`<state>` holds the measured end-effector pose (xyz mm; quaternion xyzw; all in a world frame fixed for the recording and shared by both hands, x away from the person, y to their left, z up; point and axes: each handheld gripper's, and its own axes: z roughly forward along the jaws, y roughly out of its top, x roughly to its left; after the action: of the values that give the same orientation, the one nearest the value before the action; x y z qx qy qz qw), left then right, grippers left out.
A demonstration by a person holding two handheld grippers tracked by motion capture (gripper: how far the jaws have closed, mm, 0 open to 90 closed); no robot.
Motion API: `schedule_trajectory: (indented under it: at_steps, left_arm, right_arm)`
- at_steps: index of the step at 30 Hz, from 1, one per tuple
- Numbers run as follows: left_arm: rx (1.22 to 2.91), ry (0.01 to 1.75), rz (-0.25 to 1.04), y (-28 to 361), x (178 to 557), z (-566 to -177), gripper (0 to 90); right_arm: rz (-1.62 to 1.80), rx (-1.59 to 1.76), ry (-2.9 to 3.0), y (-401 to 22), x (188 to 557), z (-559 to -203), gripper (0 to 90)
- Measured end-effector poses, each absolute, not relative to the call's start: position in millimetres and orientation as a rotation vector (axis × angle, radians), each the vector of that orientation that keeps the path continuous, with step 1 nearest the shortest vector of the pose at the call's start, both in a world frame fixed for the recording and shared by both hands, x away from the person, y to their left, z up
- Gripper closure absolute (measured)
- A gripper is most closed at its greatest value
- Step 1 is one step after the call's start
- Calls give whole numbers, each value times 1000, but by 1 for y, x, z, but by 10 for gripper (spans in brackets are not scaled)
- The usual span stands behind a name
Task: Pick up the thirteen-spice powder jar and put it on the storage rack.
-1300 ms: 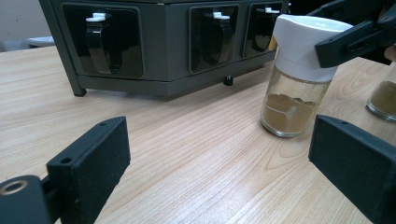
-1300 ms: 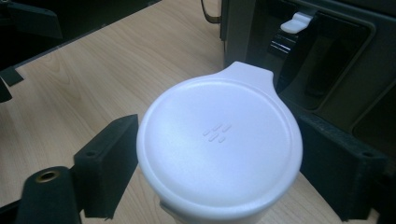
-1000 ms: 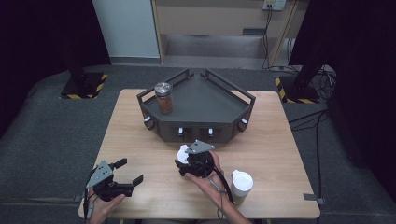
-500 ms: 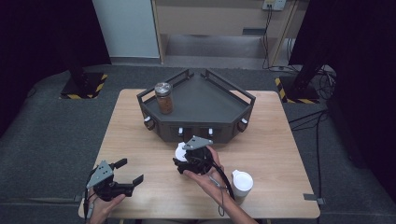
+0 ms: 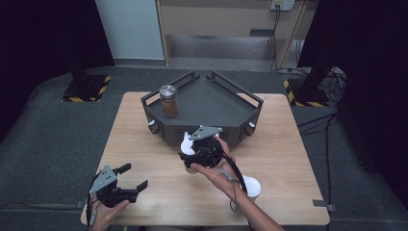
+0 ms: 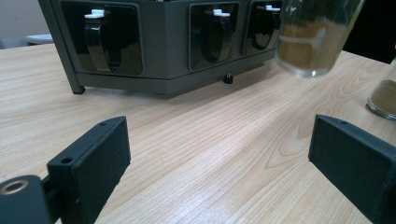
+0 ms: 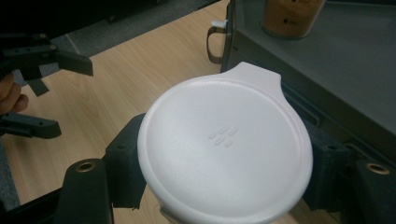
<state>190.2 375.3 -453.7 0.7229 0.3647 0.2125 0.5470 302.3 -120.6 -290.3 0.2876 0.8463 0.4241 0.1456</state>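
Right tool grips a white-lidded jar of brown powder; left tool gapes empty.

- The left tongs have a matte black body with a grey three-cornered plate on top.
- In the left gripper view, their two jaws are flat, black, rectangular blocks with a grainy surface, each with a small round hole near the top edge; a brass-coloured ring sits low at the left.
- The right tongs are black too, with the same grey plate; a thin dark cable trails along the forearm.
- Both forearms are bare, without sleeves.
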Motion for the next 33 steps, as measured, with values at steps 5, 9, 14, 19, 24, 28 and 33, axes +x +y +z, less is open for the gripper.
schedule_trajectory:
  at_steps: [5,9,14,19,24,28,33]
  left_arm:
    - [1710,868,504,376,190,-454,45]
    - [1712,867,503,375,190,-454,45]
    - [1712,867,503,375,190,-454,46]
    - [1713,868,502,375,190,-454,45]
    - [1714,869,501,375,191,-454,45]
    - [1716,870,500,375,191,-454,45]
    - [1714,873,496,376,191,-454,45]
  right_arm:
    - [1222,840,2440,-124,311,-274,309]
    - [1219,846,2439,-126,319,-261,309]
    - [1196,856,2443,-126,330,-244,309]
    - [1207,901,2437,-129,343,-231,309]
    - [1206,940,2414,-131,354,-216,309]
    - [1212,959,2404,-135,367,-205,309]
    - [1190,991,2376,-134,380,-195,309]
